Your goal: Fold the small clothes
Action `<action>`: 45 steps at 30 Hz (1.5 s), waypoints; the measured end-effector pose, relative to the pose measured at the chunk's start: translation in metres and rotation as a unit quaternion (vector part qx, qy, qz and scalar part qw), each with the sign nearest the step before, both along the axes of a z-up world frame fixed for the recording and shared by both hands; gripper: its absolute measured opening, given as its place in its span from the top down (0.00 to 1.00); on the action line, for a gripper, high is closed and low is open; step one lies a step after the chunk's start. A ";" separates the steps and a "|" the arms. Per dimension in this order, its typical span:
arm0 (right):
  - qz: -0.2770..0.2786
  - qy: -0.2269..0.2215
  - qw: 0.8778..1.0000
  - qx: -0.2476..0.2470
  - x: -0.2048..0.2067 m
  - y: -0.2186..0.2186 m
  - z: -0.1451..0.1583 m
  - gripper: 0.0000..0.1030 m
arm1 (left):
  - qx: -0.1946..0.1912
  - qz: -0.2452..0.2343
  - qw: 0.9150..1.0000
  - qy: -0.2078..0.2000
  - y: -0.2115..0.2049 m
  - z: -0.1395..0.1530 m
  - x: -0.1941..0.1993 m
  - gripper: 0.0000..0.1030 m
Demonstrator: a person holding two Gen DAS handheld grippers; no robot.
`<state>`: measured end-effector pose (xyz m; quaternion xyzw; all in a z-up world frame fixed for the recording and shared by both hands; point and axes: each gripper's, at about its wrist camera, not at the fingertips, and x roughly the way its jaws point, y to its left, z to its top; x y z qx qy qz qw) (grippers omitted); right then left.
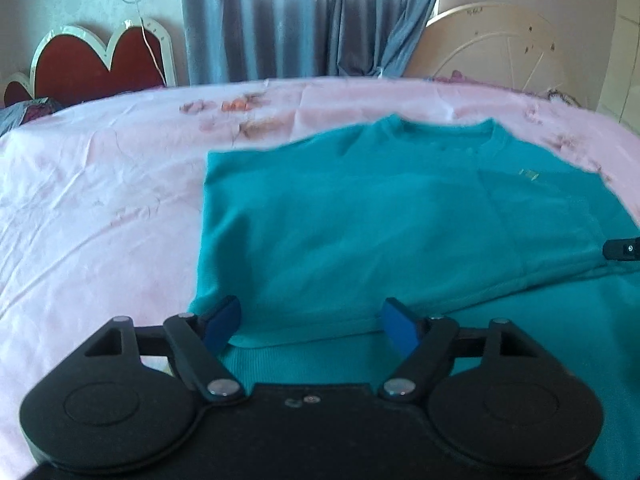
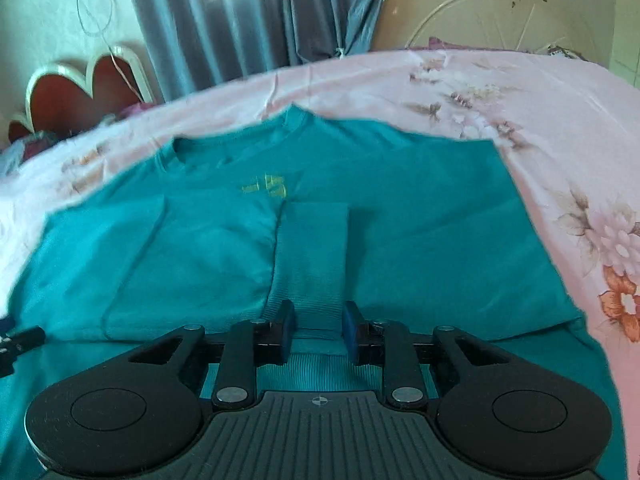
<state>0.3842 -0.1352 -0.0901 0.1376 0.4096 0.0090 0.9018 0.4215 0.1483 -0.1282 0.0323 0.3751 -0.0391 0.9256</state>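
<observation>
A pink bedsheet (image 1: 100, 200) printed with flowers covers the bed, wrinkled on its left side; an orange and white flower print (image 2: 616, 276) shows at the right edge. At the far left stands a heart-shaped red headboard (image 1: 96, 64) with a white rim, and a thin wire (image 1: 140, 12) hangs on the wall above it. Grey-blue curtains (image 1: 300, 20) hang at the far middle. At the far right a round cream-coloured panel (image 2: 500, 12) leans against the wall.

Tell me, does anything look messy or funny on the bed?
Nothing much. The teal sweater lies flat on the pink flowered sheet, both sleeves folded in. One ribbed cuff lies between the right gripper's parted pads. The sheet is just slightly wrinkled.
</observation>
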 end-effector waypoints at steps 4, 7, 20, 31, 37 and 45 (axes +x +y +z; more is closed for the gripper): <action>0.027 0.035 0.999 -0.012 0.008 0.005 -0.011 0.76 | 0.023 0.010 0.999 0.033 -0.009 -0.013 0.006 0.20; 0.031 0.017 0.999 0.012 0.003 -0.003 -0.008 0.76 | 0.012 0.026 0.999 0.021 -0.013 -0.003 0.000 0.21; 0.096 0.029 0.992 0.074 0.014 -0.017 -0.016 0.89 | 0.004 0.092 0.995 0.042 -0.020 -0.005 -0.014 0.19; 0.077 0.003 0.994 0.071 -0.011 -0.021 0.006 0.35 | 0.026 0.085 0.995 0.039 -0.019 -0.001 -0.042 0.10; 0.081 -0.012 0.994 0.068 -0.048 -0.014 0.023 0.35 | 0.028 0.084 0.996 0.019 -0.014 0.008 -0.081 0.07; 0.047 -0.026 0.997 0.056 -0.117 -0.065 0.040 0.35 | 0.005 0.078 0.996 0.037 0.026 0.016 -0.145 0.27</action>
